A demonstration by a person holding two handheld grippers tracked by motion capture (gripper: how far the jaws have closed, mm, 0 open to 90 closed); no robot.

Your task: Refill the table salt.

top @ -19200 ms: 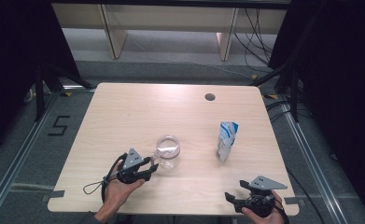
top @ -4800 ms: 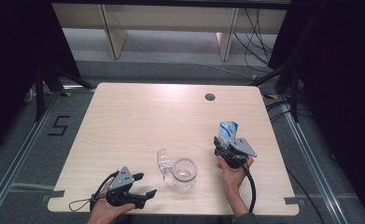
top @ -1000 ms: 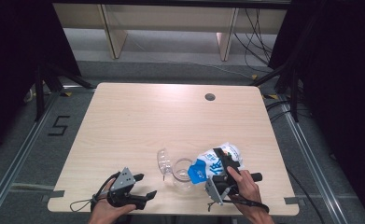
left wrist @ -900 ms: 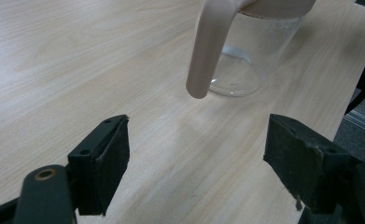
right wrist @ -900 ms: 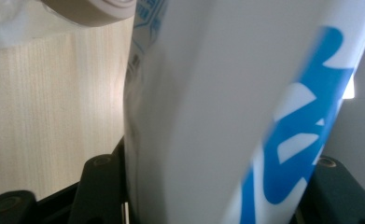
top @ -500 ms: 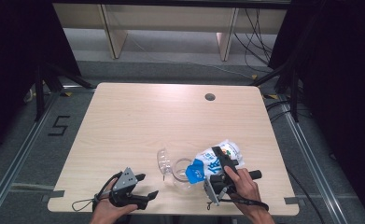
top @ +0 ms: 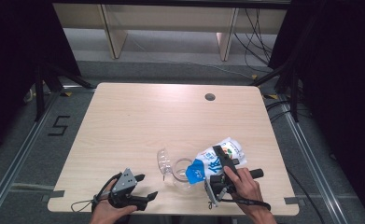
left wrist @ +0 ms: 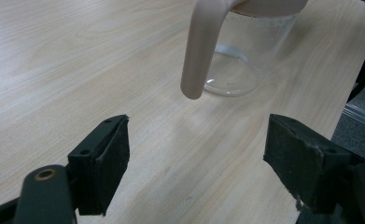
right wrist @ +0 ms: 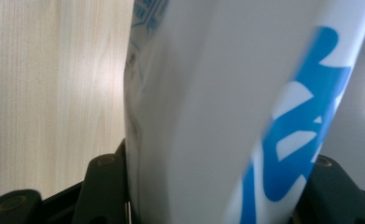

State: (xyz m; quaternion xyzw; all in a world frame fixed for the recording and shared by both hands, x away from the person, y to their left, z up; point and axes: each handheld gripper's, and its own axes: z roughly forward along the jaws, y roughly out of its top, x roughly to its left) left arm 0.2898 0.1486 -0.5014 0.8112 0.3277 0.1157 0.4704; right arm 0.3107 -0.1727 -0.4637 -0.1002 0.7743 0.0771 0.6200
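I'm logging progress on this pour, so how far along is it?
Done: the right hand-held gripper is shut on the white and blue pouch and has it tipped, its blue end over the mouth of the glass jug. In hand: the pour itself, though no stream is visible. The left hand-held gripper waits open beside the jug. Left: finishing the pour and setting the pouch down.
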